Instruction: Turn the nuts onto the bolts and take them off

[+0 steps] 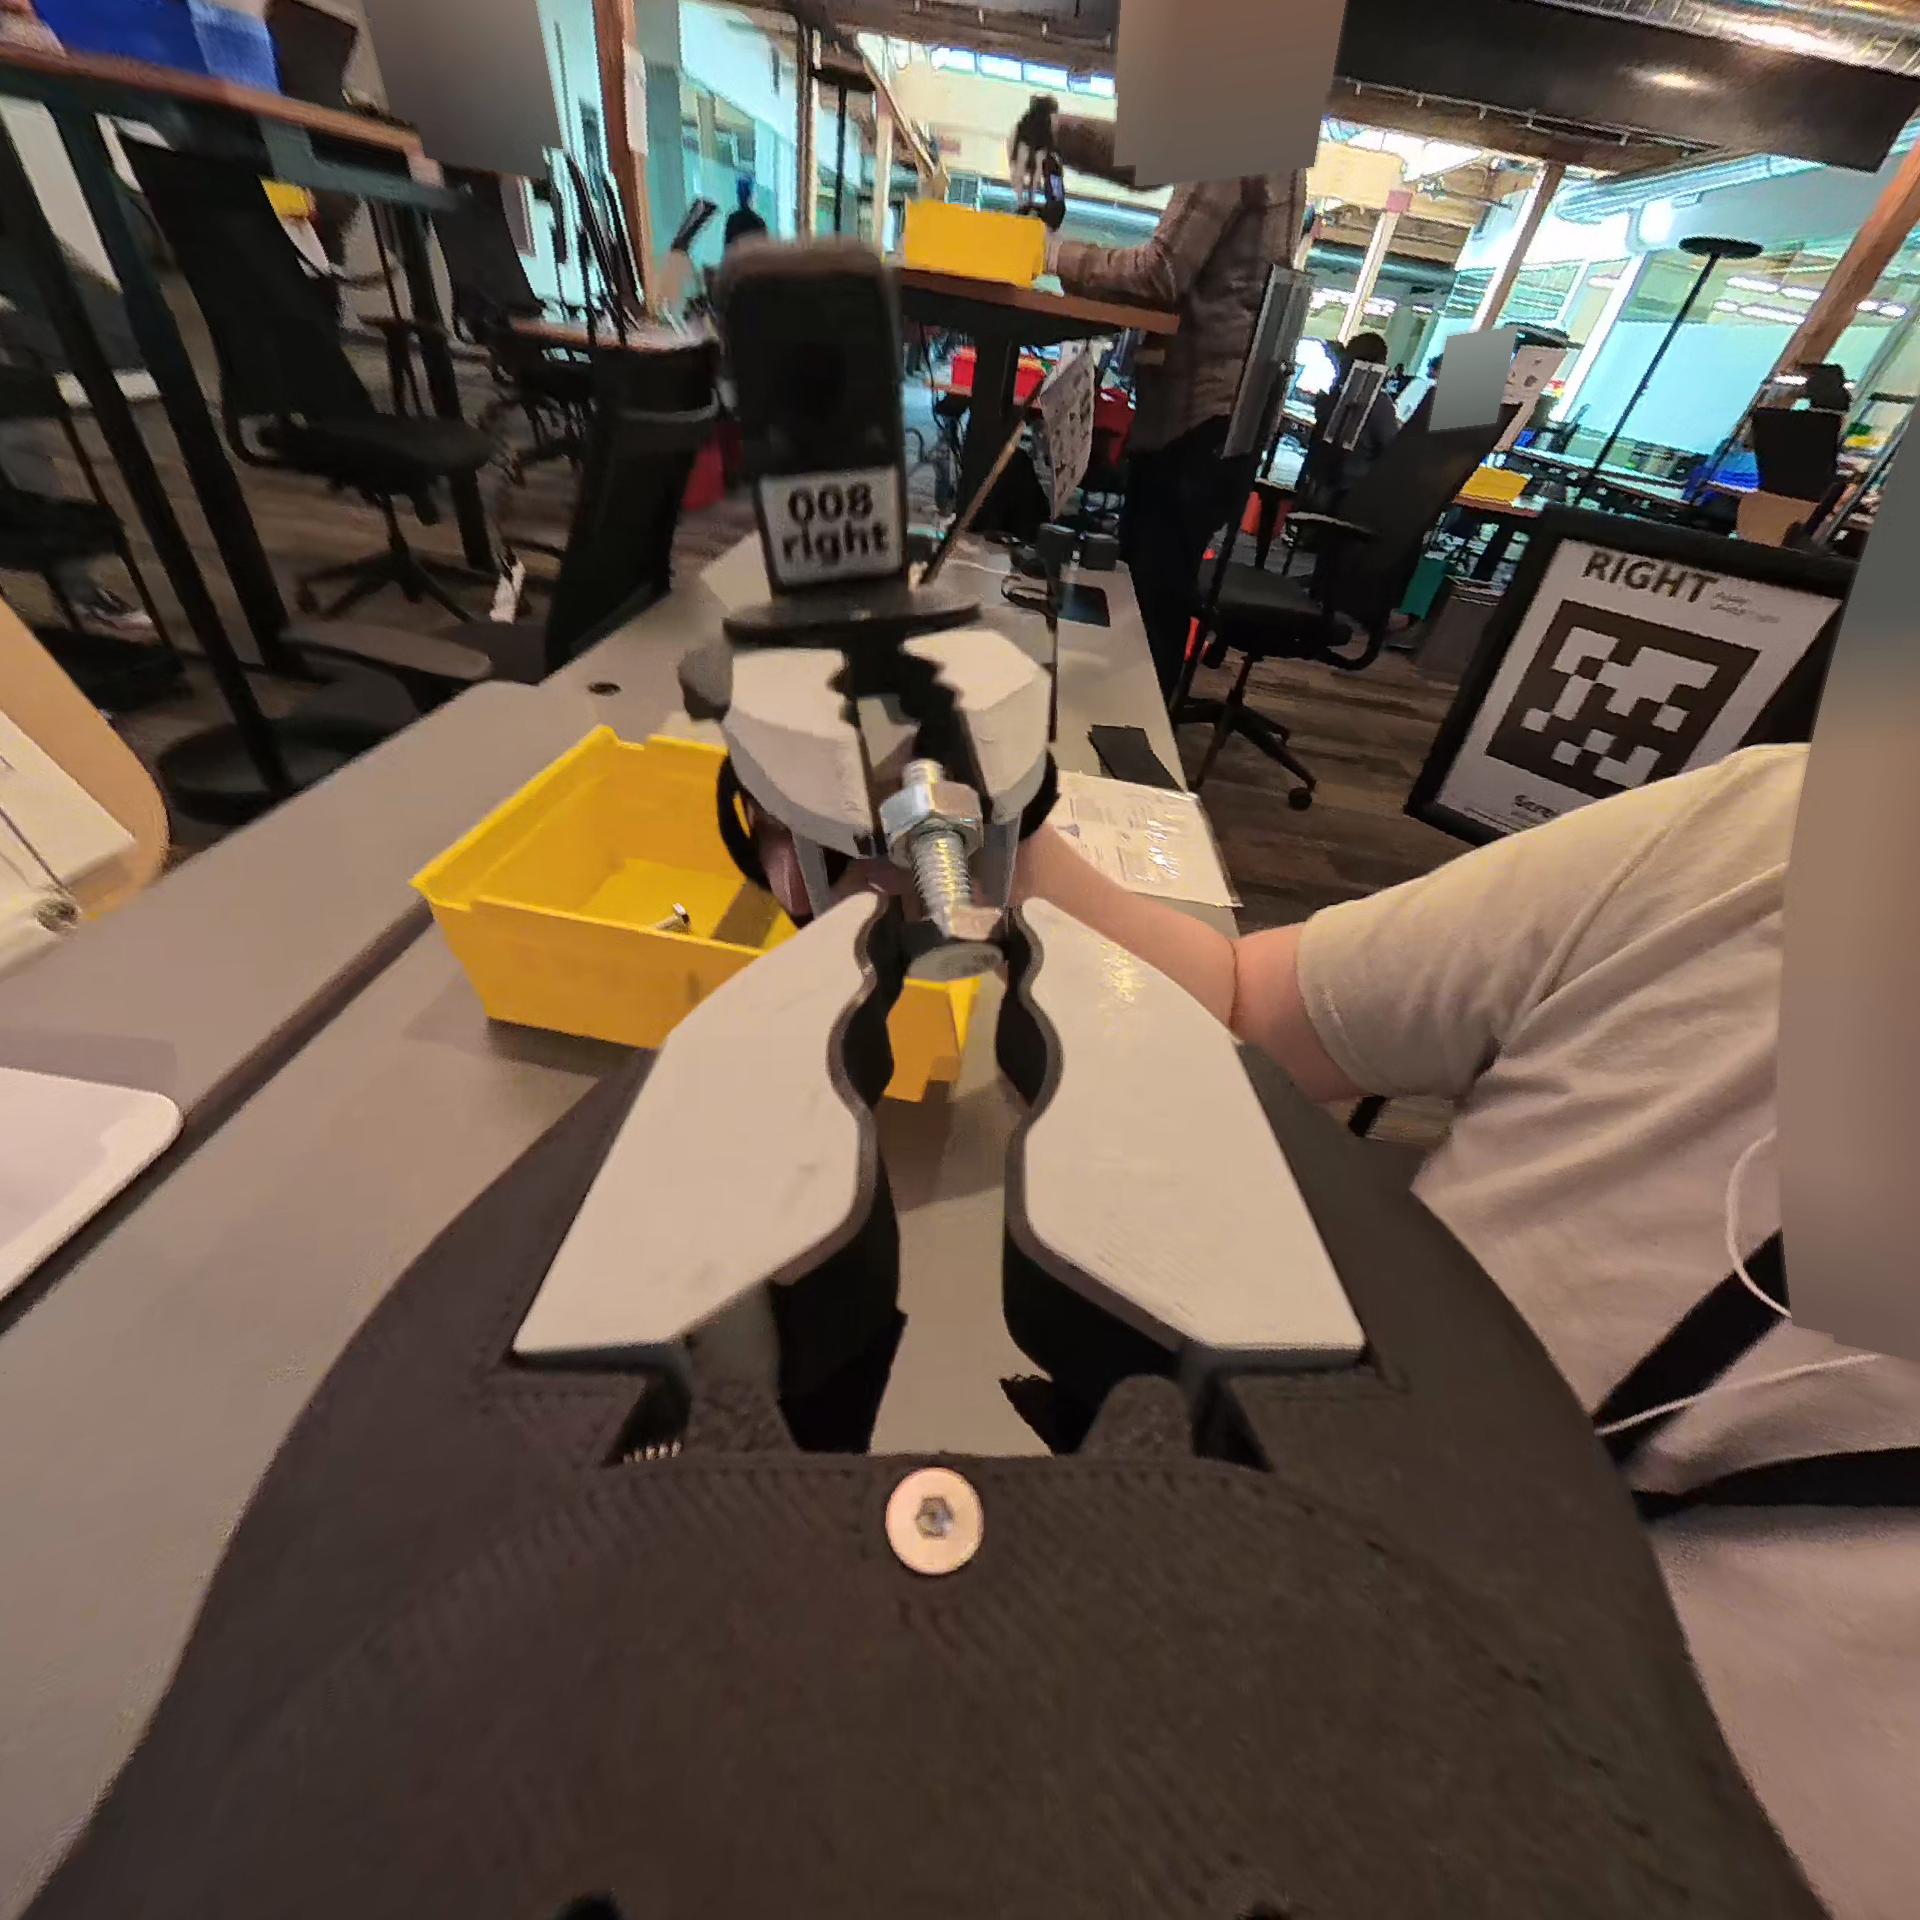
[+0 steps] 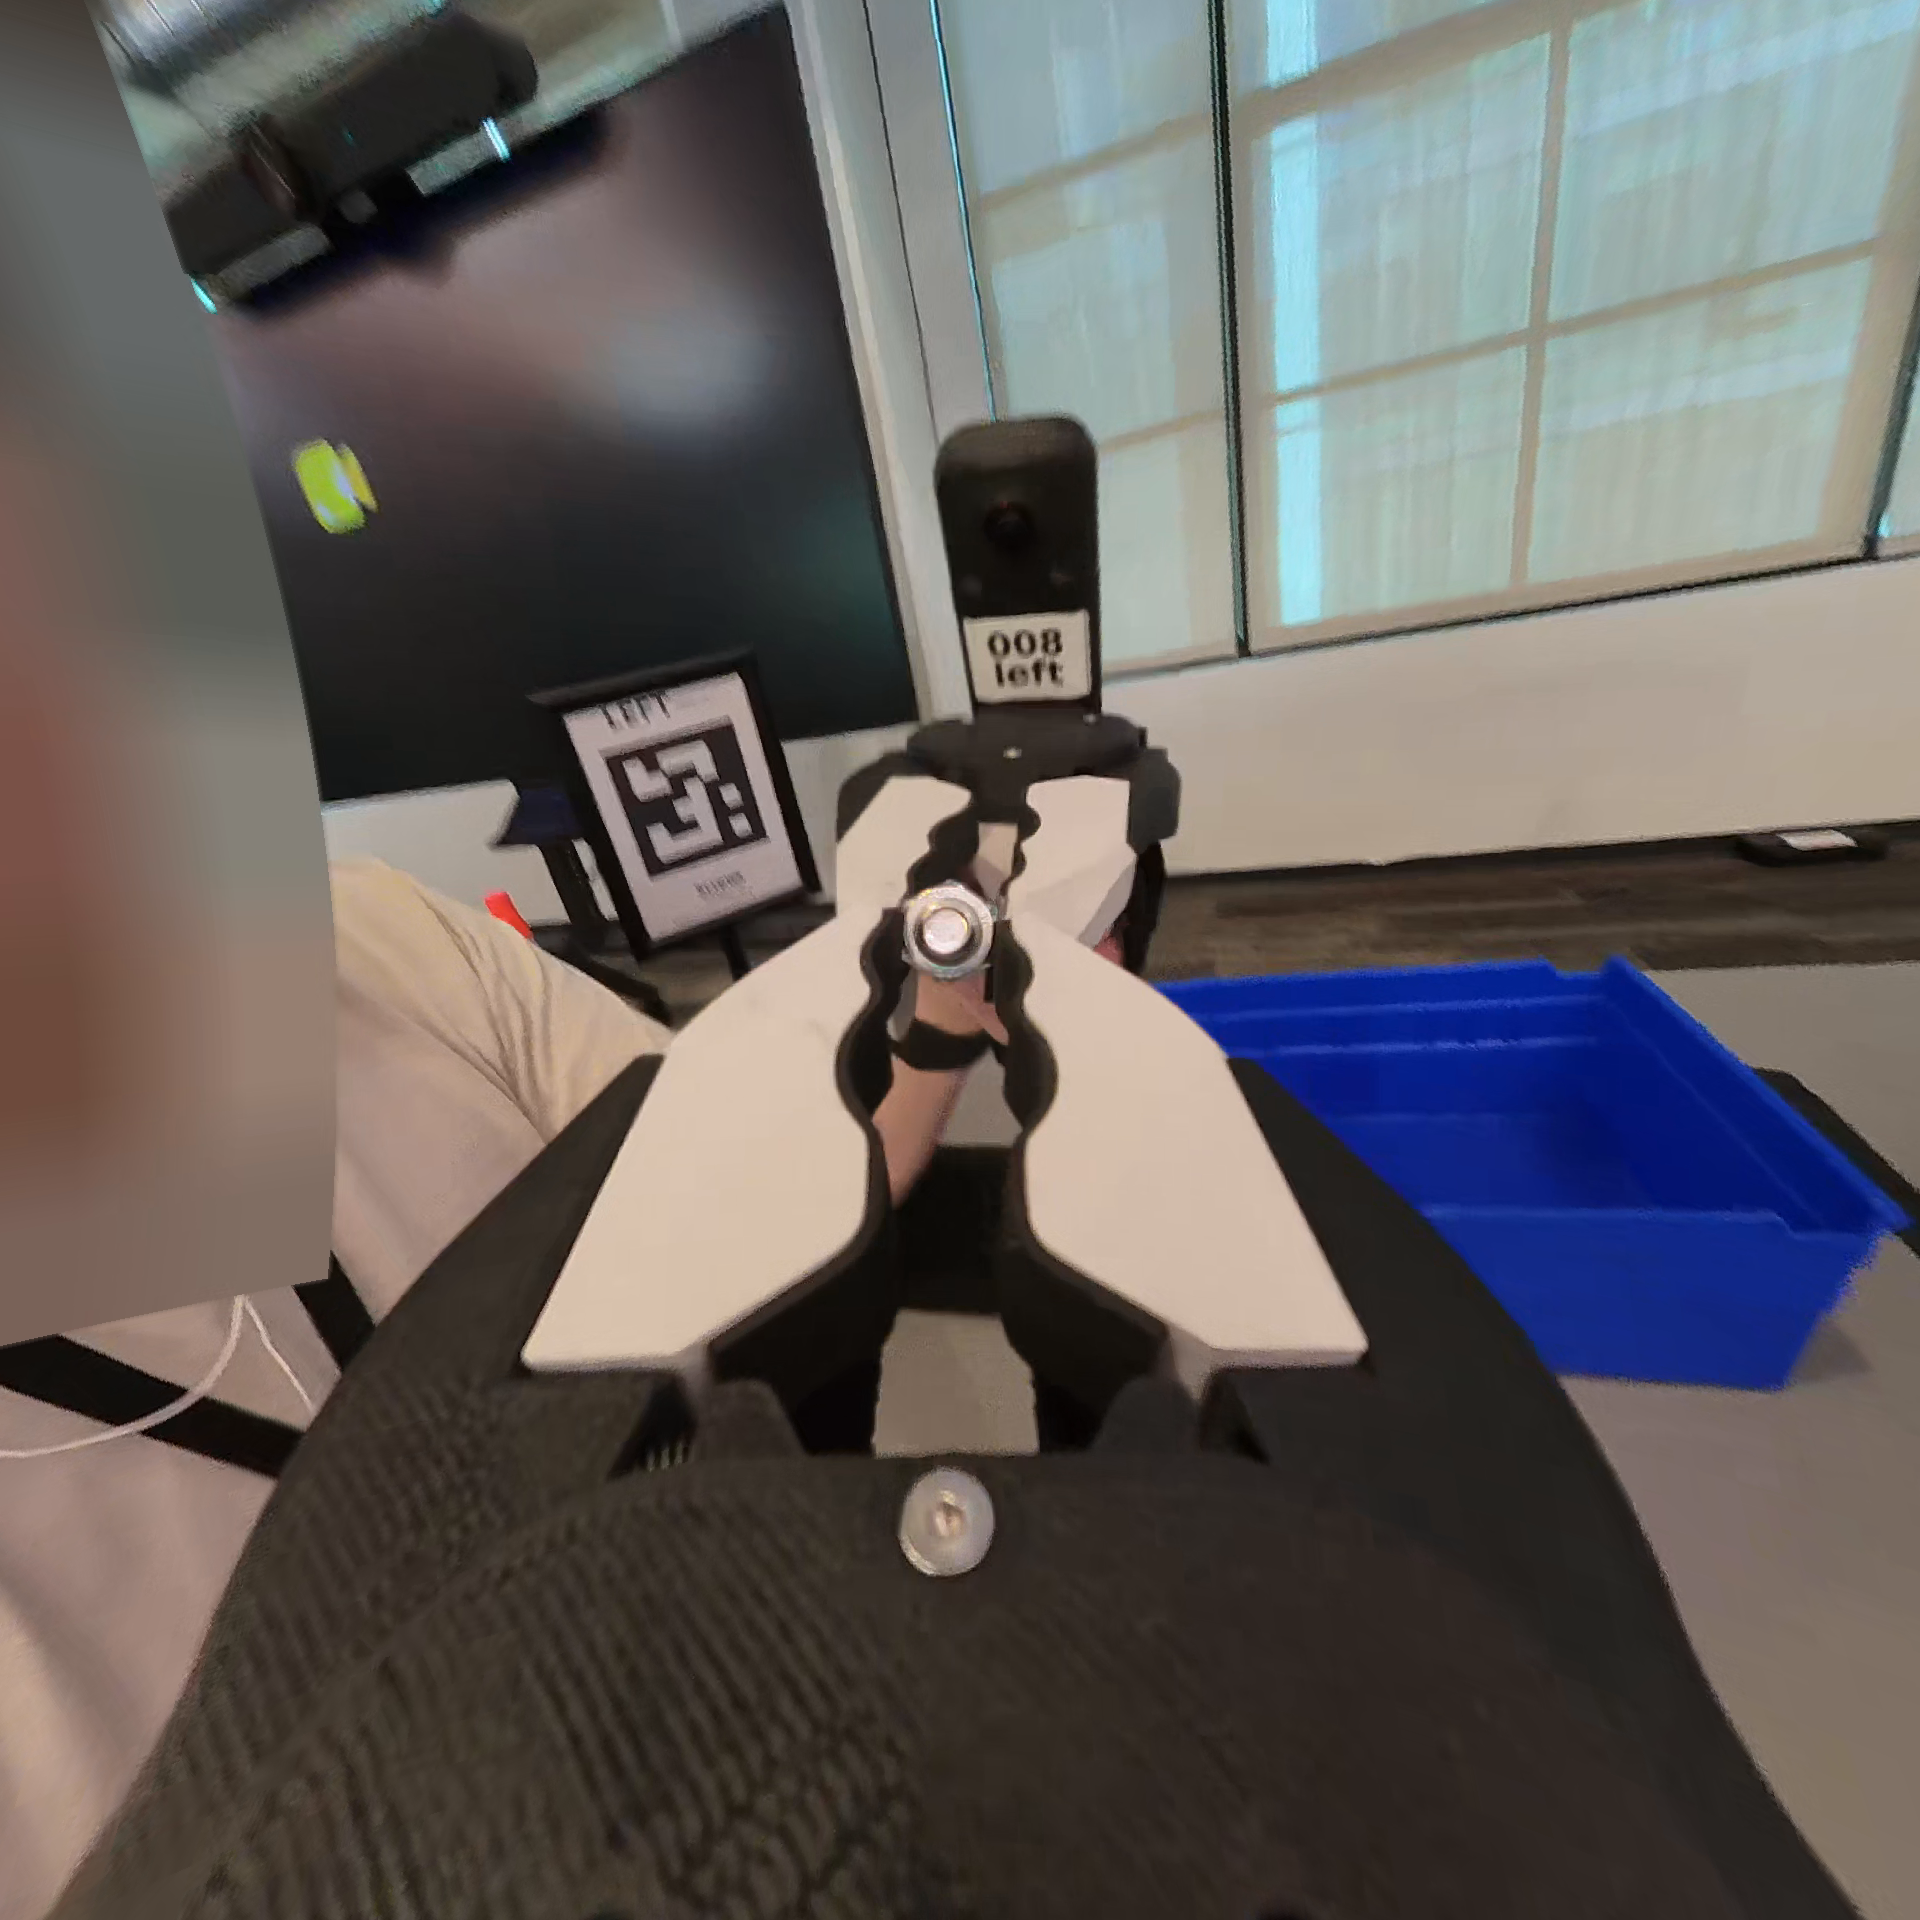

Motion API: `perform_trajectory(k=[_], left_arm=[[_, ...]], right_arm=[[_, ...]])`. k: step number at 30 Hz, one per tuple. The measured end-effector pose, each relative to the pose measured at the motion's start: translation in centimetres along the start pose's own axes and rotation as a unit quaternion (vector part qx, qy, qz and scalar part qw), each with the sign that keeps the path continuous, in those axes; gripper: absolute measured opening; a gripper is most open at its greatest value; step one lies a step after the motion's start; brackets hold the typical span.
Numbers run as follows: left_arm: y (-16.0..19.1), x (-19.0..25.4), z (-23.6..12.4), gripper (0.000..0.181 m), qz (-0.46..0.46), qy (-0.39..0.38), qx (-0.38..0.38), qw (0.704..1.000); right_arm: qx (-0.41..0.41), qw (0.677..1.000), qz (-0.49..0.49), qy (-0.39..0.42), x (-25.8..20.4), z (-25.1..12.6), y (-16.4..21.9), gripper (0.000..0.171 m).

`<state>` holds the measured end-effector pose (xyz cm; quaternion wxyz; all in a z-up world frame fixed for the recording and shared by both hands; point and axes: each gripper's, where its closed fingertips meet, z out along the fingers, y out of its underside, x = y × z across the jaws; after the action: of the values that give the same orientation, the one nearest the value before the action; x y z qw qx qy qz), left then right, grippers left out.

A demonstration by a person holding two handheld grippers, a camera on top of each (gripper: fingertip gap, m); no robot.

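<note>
A silver bolt (image 1: pixel 940 878) is held in the air between the two grippers, which face each other. My left gripper (image 1: pixel 948 940) is shut on the bolt's head, with the threaded shank pointing away. A silver hex nut (image 1: pixel 930 808) sits on the far end of the thread, and my right gripper (image 1: pixel 914 769) is shut on it. In the right wrist view my right gripper (image 2: pixel 943 940) pinches the nut (image 2: pixel 914 932) at its tips. The bolt's end (image 2: pixel 943 928) shows in the nut's middle. The left gripper (image 2: pixel 992 873) is right behind it.
A yellow bin (image 1: pixel 499 883) stands on the grey table (image 1: pixel 312 1195) behind the grippers, with a small metal piece (image 1: pixel 675 916) inside. A blue bin (image 2: pixel 1558 1247) stands to the right. The person's forearm (image 1: pixel 1132 935) reaches in. Framed marker boards (image 1: pixel 1631 696) stand beyond the table. The grippers are tip to tip, or close to it.
</note>
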<state>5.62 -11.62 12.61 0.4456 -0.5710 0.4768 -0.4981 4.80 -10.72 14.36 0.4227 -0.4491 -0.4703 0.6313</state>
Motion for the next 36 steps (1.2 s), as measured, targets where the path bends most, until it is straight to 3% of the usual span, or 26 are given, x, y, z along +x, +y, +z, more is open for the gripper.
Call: perform_trajectory(k=[6,14,19,24,29,33,36], left_arm=[[0.8,-0.4,0.1,0.016,-0.021,0.013,-0.015,1.000],[3.2,-0.9,0.6,0.031,-0.006,-0.013,-0.086,0.996],[5.1,-0.6,1.7,0.018,-0.002,0.004,-0.135,0.991],[6.6,-0.4,2.7,0.018,0.023,0.013,-0.171,0.985],[5.2,-0.6,3.9,0.018,0.041,0.003,-0.127,0.991],[3.0,0.5,4.4,0.018,0.023,0.033,-0.056,0.998],[2.6,0.7,4.7,0.018,0.025,0.029,-0.045,0.998]], right_arm=[[-0.134,0.984,-0.081,0.080,0.2,-0.3,2.5,0.018],[-0.143,0.985,-0.048,0.088,0.5,-0.9,2.5,0.018],[-0.196,0.973,-0.084,0.088,0.1,-1.3,3.8,0.018],[-0.239,0.961,-0.111,0.087,-0.3,-1.8,4.9,0.018],[-0.179,0.969,-0.137,0.100,-0.4,-1.5,2.9,0.018],[-0.103,0.979,-0.129,0.116,-0.3,-1.2,0.5,0.035],[-0.069,0.985,-0.110,0.111,-0.4,-1.3,-0.4,0.039]])
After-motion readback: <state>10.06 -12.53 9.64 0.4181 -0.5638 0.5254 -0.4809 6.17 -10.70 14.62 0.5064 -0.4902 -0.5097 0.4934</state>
